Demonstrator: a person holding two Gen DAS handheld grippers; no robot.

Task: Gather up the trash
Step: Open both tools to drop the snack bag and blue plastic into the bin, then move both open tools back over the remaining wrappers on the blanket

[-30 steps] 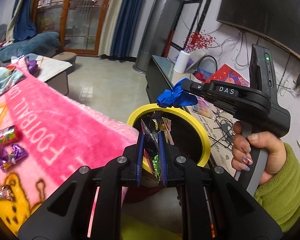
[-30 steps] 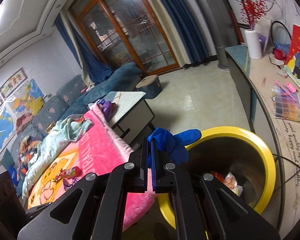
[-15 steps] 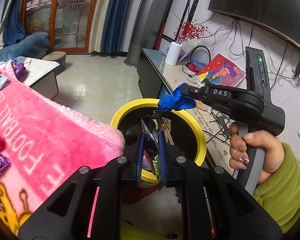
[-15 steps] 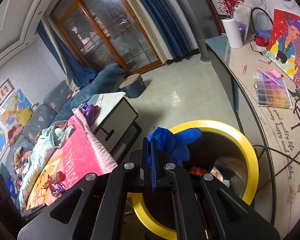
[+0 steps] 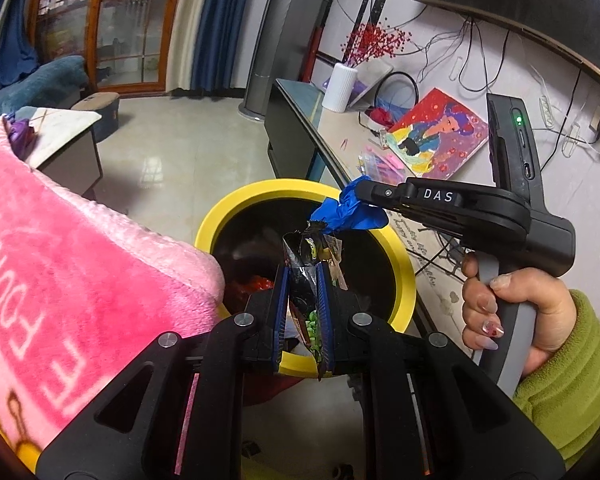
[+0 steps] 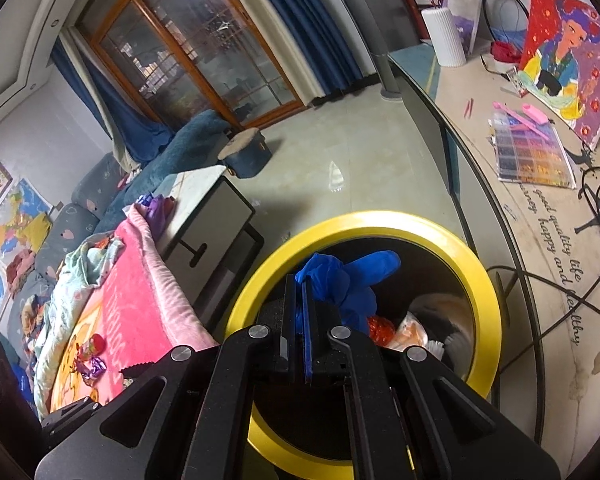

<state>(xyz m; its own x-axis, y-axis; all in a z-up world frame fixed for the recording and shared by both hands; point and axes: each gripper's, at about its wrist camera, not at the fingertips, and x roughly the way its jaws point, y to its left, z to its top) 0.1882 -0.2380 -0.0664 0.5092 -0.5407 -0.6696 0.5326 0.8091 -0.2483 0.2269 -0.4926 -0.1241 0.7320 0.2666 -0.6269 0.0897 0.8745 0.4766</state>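
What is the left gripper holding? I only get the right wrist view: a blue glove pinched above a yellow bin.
Observer: The left gripper has its jaws shut on a dark snack wrapper, held over the opening of the yellow bin.
Operator: How close are the two pieces of trash?
Observer: In the left wrist view, the blue glove hangs from the tip of the right gripper, just above the wrapper's top edge; whether they touch is unclear.
Operator: Anything on the right gripper's body?
Observer: A hand in a green sleeve grips its handle, and a green light glows on its upright back part.
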